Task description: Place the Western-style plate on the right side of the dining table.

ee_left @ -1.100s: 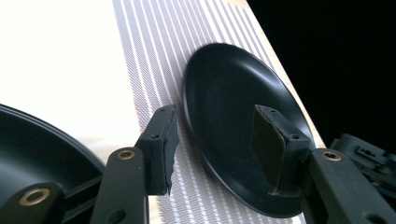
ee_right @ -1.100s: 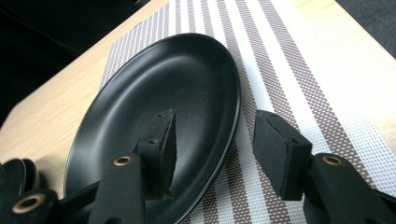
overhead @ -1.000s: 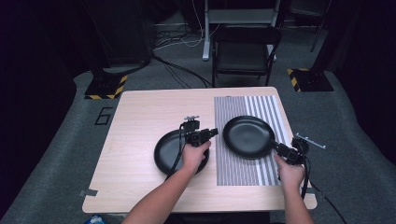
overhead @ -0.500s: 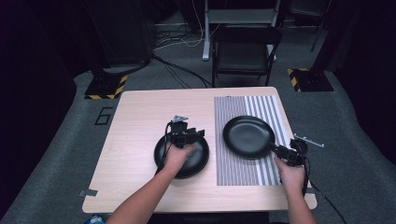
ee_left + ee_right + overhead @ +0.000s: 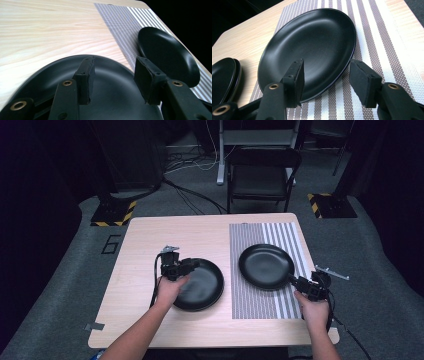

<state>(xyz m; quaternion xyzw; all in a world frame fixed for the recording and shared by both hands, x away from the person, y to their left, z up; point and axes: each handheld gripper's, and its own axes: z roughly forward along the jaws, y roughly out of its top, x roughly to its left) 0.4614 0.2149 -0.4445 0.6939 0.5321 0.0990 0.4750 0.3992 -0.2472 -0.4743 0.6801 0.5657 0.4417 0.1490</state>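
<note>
A black plate (image 5: 205,287) lies on the wooden table (image 5: 145,250), left of centre; in the right gripper view it looks like a stack of two plates (image 5: 224,75). My left gripper (image 5: 194,265) hovers open over its far-left part, jaws apart above the dark plate surface (image 5: 120,100). A second black plate (image 5: 265,265) rests on a striped mat (image 5: 252,305). My right gripper (image 5: 296,281) is open at that plate's near right rim. The plate's (image 5: 312,42) edge runs between the spread jaws of the right gripper (image 5: 325,77).
The striped mat (image 5: 372,37) covers the table's right part, close to the right edge. Bare wood (image 5: 50,30) stretches beyond and left of the left plate. A black chair (image 5: 262,175) stands behind the table, with cables on the floor.
My left gripper has drawn back leftward from near the right plate to over the left plate. The right gripper and both plates have stayed put.
</note>
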